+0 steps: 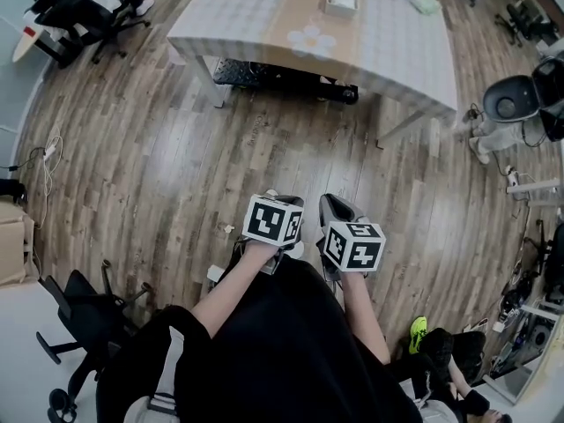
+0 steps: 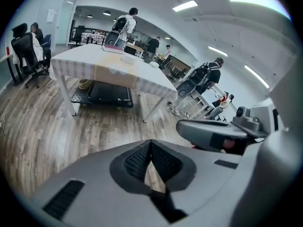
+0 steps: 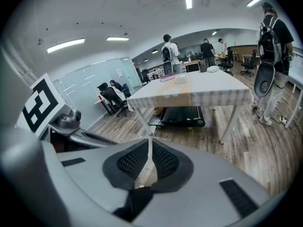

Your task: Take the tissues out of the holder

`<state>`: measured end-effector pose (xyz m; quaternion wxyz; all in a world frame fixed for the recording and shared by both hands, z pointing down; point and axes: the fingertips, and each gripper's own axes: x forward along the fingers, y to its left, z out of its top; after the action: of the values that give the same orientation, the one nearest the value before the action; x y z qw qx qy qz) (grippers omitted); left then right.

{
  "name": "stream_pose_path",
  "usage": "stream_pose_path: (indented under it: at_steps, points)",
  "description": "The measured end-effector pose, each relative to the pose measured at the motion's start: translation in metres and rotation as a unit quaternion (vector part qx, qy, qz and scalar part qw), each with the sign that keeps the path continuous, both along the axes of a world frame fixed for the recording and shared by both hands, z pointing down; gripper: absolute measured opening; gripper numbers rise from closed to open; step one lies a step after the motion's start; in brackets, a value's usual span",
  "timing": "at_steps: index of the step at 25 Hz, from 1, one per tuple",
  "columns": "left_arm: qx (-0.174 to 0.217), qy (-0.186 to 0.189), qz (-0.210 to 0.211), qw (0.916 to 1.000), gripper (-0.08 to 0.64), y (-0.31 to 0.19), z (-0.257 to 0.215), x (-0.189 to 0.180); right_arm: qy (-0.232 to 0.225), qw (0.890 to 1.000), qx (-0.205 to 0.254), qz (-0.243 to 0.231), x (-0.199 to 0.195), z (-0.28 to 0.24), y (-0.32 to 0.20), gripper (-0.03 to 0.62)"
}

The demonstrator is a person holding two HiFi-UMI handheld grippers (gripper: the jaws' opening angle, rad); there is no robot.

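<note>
On the far left, black office chairs (image 1: 84, 11) are standing on the brown wooden floor (image 1: 150, 166). Near the middle, the person is holding the grey left gripper (image 2: 151, 143) out over the floor. Its two jaws are pressing together at the tips, and nothing is sitting between them.

Far ahead, a long table with a pale checked cloth (image 1: 238, 11) is standing, well apart from both grippers. A low black cart (image 1: 282, 77) is sitting under it. The small white box-shaped tissue holder (image 1: 340, 3) is resting on the table top, toward the right part, on a tan stripe of the cloth. It is too small here to make out the tissues.

Just beside the left gripper, on its right, the grey right gripper (image 3: 150, 141) is pointing toward the same table. Its jaws are closed up tight too, with nothing in them. On the near right, another person is sitting low by the floor, wearing a bright green shoe (image 1: 419, 329).
</note>
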<state>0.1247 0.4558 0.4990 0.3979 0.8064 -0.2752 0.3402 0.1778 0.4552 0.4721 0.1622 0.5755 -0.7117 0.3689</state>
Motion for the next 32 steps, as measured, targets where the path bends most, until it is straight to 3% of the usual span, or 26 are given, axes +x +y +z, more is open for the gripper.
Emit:
stream_pose_path:
  at_steps: [15, 26, 32]
  points:
    - [0.011, 0.003, 0.017, 0.9998, 0.000, -0.027, -0.010, 0.027, -0.006, 1.000, 0.009, 0.001, 0.023, -0.008, -0.025, 0.043]
    - [0.017, 0.011, -0.007, 0.9998, 0.000, -0.108, -0.014, 0.006, 0.006, 0.999, 0.013, -0.030, 0.001, -0.013, -0.107, 0.064]
    - [0.014, 0.010, 0.002, 0.9999, 0.000, -0.150, -0.016, -0.009, 0.016, 1.000, 0.023, -0.004, 0.001, -0.025, -0.154, 0.063]
